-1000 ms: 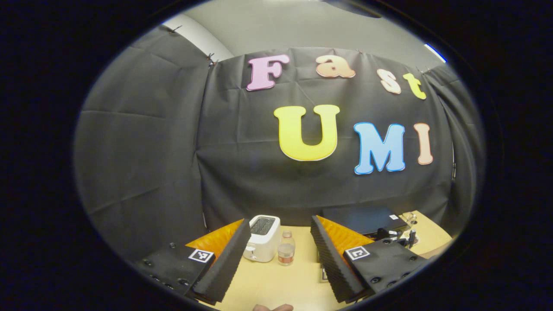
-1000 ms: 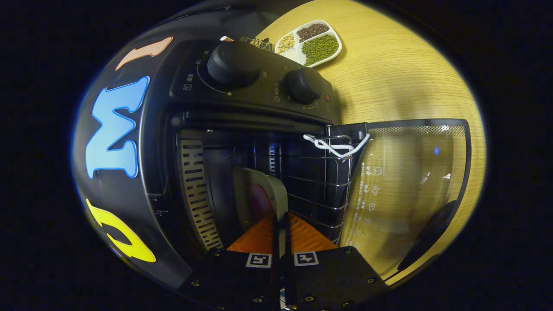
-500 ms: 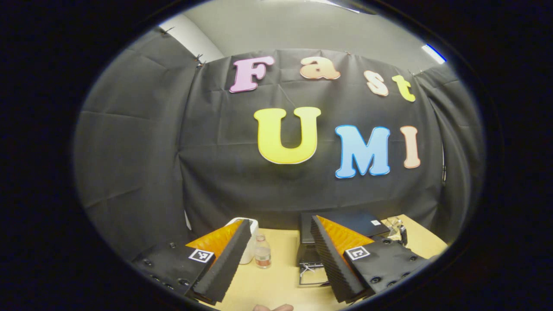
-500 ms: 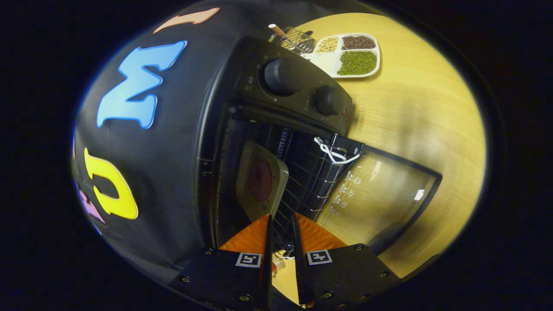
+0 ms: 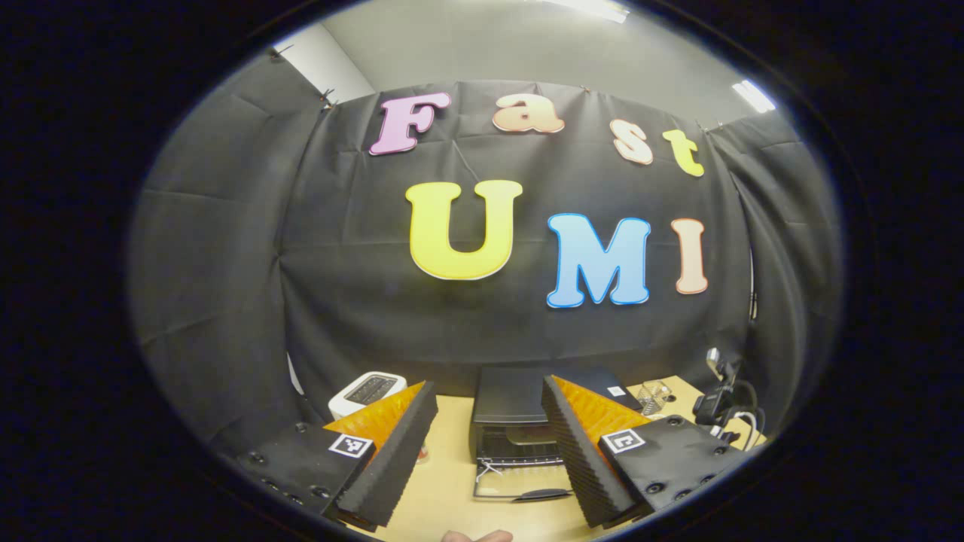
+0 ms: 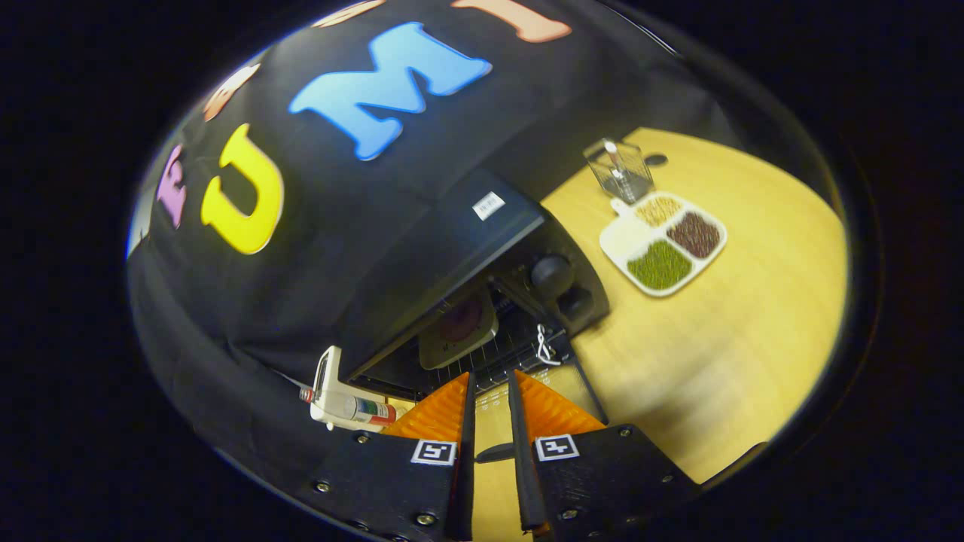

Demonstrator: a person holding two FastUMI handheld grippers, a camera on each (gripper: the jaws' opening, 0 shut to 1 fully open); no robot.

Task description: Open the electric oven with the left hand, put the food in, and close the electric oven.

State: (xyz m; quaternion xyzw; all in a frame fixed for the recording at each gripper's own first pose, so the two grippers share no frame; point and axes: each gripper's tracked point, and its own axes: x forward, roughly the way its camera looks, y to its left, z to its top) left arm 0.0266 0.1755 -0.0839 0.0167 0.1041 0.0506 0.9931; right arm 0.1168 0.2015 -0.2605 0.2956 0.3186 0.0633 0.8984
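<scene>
Right gripper view: right gripper [image 6: 488, 452] fingers slightly apart, empty; plate [image 6: 458, 331] inside open oven [image 6: 452, 248]. Left gripper [image 5: 486, 444] fingers wide apart.

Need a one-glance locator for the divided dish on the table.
Start at the black oven with its door open on the wooden table. Right of its knobs, apart from it, lies the white divided dish, beside a clear cup. It alone holds green, dark and pale grains in separate compartments.

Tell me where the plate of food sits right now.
In the right gripper view, the plate of food rests on the wire rack inside the open oven, left of the knobs.
</scene>
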